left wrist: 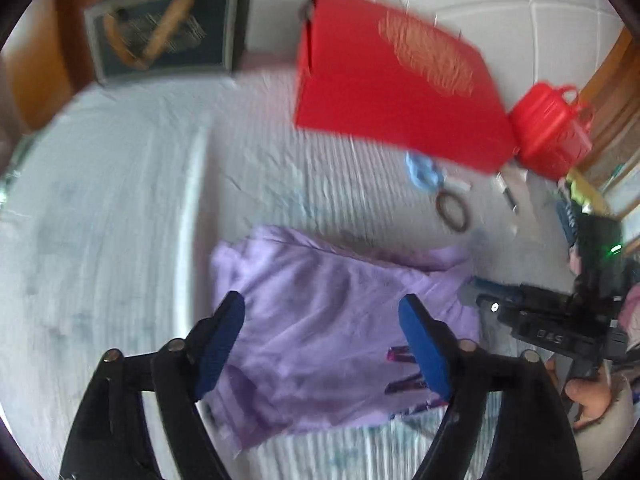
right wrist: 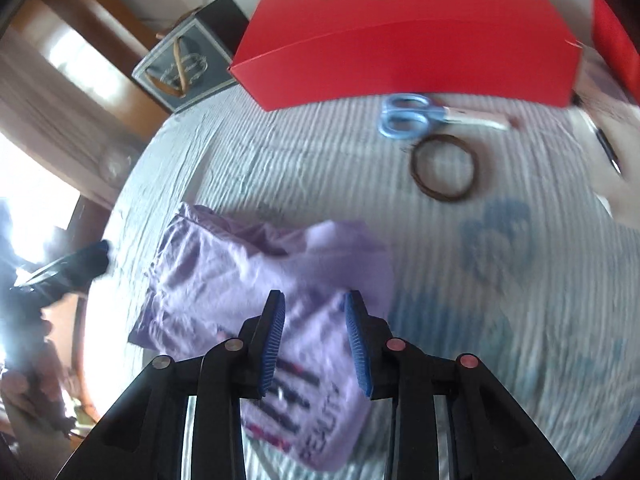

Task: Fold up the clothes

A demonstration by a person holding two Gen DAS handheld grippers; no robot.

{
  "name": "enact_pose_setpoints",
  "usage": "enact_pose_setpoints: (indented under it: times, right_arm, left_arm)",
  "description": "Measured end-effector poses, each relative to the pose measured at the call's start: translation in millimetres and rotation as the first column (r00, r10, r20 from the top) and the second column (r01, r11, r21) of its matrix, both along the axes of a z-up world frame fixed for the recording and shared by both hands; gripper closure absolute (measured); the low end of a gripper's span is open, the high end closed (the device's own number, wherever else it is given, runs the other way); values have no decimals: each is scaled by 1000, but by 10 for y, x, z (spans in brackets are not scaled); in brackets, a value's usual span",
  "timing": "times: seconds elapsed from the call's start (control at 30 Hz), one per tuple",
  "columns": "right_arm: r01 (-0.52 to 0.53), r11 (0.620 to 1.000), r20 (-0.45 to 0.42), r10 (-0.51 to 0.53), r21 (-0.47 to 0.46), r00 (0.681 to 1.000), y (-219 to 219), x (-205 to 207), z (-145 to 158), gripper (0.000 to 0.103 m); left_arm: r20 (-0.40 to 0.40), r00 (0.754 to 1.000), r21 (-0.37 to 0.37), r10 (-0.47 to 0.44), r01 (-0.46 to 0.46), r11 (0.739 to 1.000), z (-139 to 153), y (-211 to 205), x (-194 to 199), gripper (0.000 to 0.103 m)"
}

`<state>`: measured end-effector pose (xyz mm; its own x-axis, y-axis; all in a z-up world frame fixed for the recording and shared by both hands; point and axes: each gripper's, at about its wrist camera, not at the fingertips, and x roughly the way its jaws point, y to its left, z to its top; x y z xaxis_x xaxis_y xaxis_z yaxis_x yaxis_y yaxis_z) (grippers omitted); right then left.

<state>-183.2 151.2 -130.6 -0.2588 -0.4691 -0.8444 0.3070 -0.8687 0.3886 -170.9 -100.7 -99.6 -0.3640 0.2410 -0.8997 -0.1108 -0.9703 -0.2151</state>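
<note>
A lilac T-shirt [left wrist: 332, 320] with dark printed lettering lies partly folded on the pale striped bedsheet [left wrist: 120, 200]. My left gripper [left wrist: 322, 304] hovers over the middle of it, jaws wide open with nothing pinched between the blue pads. In the right wrist view the same shirt [right wrist: 224, 272] spreads under my right gripper [right wrist: 315, 298]. Its jaws stand a little apart above the printed part, and cloth shows through the gap without being pressed. The right gripper [left wrist: 474, 288] also shows in the left wrist view at the shirt's right edge, held by a hand [left wrist: 588, 400].
A red gift box [left wrist: 392, 80] and a red plastic container [left wrist: 552, 124] sit beyond the shirt. Blue-handled scissors [right wrist: 404, 116], a brown hair band [right wrist: 444, 168] and a pen [right wrist: 608, 148] lie between box and shirt. A dark box [left wrist: 164, 28] stands at the far left corner.
</note>
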Motion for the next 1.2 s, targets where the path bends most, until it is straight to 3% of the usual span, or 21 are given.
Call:
enact_pose_setpoints:
  times: [0.13, 0.17, 0.23, 0.33, 0.47, 0.67, 0.8, 0.9, 1.17, 1.2]
  right_arm:
    - [27, 998, 16, -28, 64, 999, -36, -190, -189, 76]
    - [42, 997, 25, -43, 66, 999, -20, -223, -229, 82]
    - [75, 995, 26, -77, 60, 997, 31, -220, -220, 83]
    - [104, 994, -12, -104, 26, 995, 71, -22, -55, 71]
    - [61, 998, -14, -61, -1, 998, 27, 343, -27, 70]
    - [53, 998, 61, -55, 43, 997, -25, 711, -324, 69]
    - [79, 997, 61, -80, 7, 995, 93, 836, -350, 69]
    - [98, 995, 54, -97, -20, 994, 161, 879, -349, 69]
    - [111, 994, 43, -110, -21, 993, 116, 871, -330, 67]
    - [116, 993, 63, -114, -21, 991, 131, 863, -327, 67]
  left_arm:
    - [62, 996, -141, 68, -59, 988, -466, -80, -254, 43]
    - [70, 994, -119, 84, -75, 990, -505, -152, -282, 38]
    - [71, 991, -107, 110, -102, 989, -482, -235, -285, 34]
    - [41, 993, -99, 112, -108, 989, -288, -279, -149, 34]
    - [16, 998, -73, 57, -56, 996, -183, -286, 149, 29]
    - [69, 997, -193, 23, -9, 981, -519, -252, 452, 28]
    - [14, 999, -234, 48, -44, 971, -650, -283, 611, 0]
    - [9, 997, -196, 76, -72, 978, -713, -348, 643, 0]
    - [35, 999, -202, 35, -27, 979, -704, -240, 637, 0]
    - [50, 998, -190, 38, -27, 981, -658, -240, 631, 7]
